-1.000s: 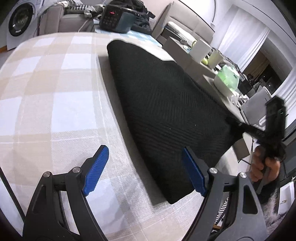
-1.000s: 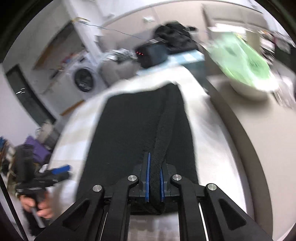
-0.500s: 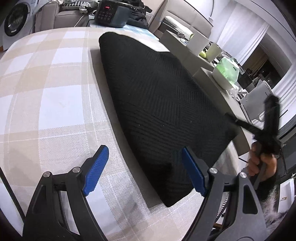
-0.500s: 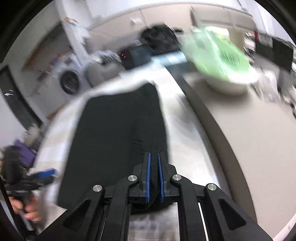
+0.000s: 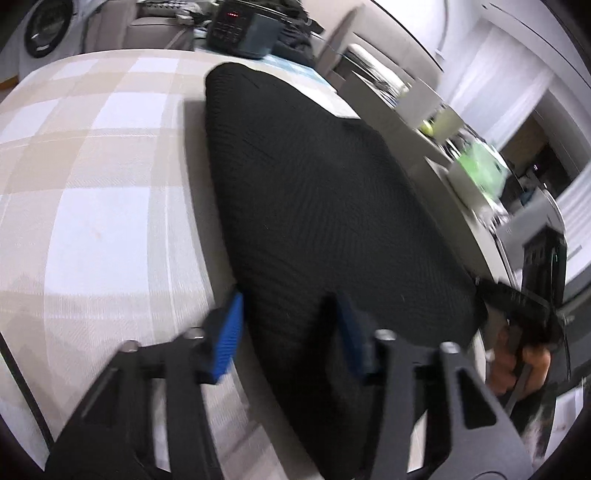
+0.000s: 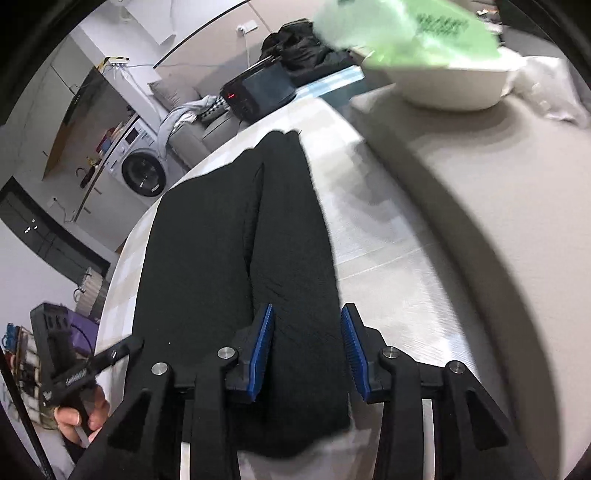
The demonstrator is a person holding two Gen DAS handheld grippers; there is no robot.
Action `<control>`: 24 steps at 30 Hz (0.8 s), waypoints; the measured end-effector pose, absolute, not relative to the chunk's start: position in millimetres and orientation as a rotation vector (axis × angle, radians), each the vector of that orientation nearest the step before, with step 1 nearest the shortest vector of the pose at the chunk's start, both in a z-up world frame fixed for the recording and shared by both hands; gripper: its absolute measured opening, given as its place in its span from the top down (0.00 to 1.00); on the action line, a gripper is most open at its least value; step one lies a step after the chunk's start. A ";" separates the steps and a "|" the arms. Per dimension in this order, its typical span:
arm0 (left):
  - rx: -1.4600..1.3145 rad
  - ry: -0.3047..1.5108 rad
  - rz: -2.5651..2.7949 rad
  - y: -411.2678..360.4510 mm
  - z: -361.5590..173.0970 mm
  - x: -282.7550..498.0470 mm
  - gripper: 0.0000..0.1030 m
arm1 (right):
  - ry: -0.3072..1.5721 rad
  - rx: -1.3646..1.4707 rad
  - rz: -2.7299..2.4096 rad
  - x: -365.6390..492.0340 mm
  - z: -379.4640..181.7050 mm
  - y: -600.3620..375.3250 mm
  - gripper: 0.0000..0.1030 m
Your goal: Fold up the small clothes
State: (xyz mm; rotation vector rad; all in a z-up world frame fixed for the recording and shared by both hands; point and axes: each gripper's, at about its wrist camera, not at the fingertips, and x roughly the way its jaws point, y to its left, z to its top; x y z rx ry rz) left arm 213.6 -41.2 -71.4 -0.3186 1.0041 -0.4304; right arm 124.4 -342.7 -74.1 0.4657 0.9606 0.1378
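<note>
White bowl [image 6: 454,92] on the grey counter [image 6: 480,206] holds a blurred green pack [image 6: 402,29]. Your folded black knit garment [image 6: 207,258] lies on the checked cloth [image 5: 96,192]. Right gripper [image 6: 306,349] fingers have just opened and straddle its near edge; left gripper [image 5: 291,339] fingers have just been closing astride its corner.

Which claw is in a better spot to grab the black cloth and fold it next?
Probably the left claw. Its jaws have just been closing around the near corner of the black cloth. The right claw has just been opening, its blue pads clear of the cloth's edge.
</note>
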 end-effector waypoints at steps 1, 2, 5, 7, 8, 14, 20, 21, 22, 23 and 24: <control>-0.338 1.007 -0.420 -39.5 -73.1 217.8 0.74 | 0.966 0.457 0.142 127.4 -76.3 -339.0 0.70; -0.360 1.014 -0.420 -37.5 -74.8 220.8 0.77 | 0.961 0.449 0.148 128.4 -77.4 -335.9 0.72; -0.371 1.012 -0.429 -36.4 -75.9 222.4 0.80 | 0.968 0.461 0.162 128.2 -80.8 -331.9 0.79; -0.356 1.005 -0.427 -35.1 -75.5 219.6 0.80 | 0.974 0.485 0.179 129.6 -83.9 -329.4 0.79; -0.344 1.002 -0.424 -34.6 -74.9 217.7 0.81 | 0.979 0.493 0.188 129.4 -84.8 -327.0 0.80; -0.326 0.996 -0.371 -9.7 -68.7 201.4 0.81 | 1.030 0.471 0.286 123.7 -84.5 -289.0 0.80; -0.368 1.006 -0.356 17.0 -69.0 185.0 0.81 | 1.043 0.466 0.309 113.3 -79.1 -291.1 0.75; -0.361 0.999 -0.351 18.1 -67.4 183.5 0.81 | 1.028 0.496 0.297 114.1 -76.8 -298.7 0.75; -0.345 0.990 -0.343 18.2 -64.6 182.2 0.81 | 1.012 0.517 0.284 116.7 -74.0 -304.0 0.75; -0.337 0.981 -0.339 17.8 -62.3 181.8 0.81 | 1.000 0.523 0.278 118.7 -72.0 -306.1 0.75; -0.328 0.968 -0.341 16.7 -59.1 181.0 0.81 | 0.991 0.519 0.278 120.5 -69.9 -305.8 0.75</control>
